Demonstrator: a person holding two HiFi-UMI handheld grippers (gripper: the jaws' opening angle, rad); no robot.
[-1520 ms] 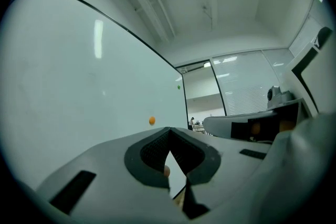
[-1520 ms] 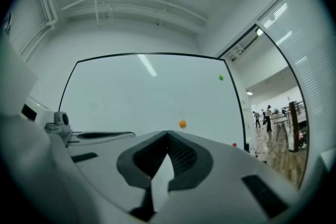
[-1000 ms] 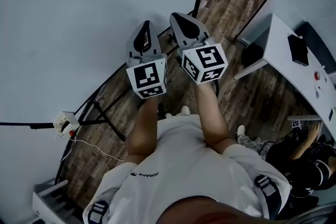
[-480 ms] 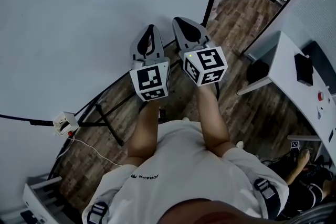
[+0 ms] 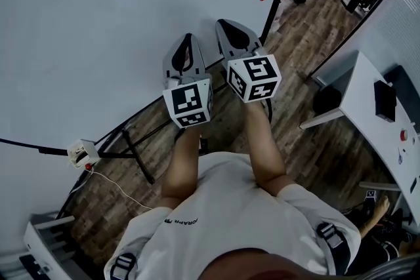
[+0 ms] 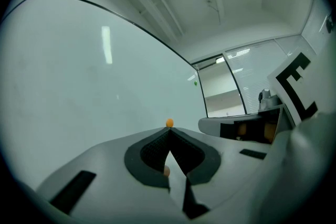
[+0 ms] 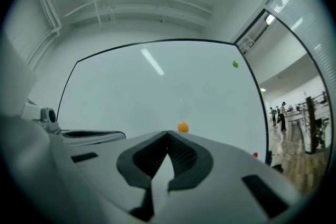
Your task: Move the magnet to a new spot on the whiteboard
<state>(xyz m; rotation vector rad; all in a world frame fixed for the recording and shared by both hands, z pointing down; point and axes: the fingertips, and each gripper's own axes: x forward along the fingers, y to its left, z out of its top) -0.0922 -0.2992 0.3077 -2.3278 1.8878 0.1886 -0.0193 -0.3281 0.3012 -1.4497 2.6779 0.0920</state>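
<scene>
- The head view is dim with a blue-grey cast; the whiteboard [image 5: 98, 42] is evenly lit, with no glare.
- Its wide lens bends the whiteboard's edge and the floor [image 5: 315, 121] boards into curves.
- Both gripper views are fisheye circles with black corners.
- A pale streak [image 6: 106, 44] of reflected ceiling light lies on the whiteboard in the left gripper view; the right gripper view shows a similar one.
- The shirt [image 5: 223, 220] in the head view looks soft.
</scene>
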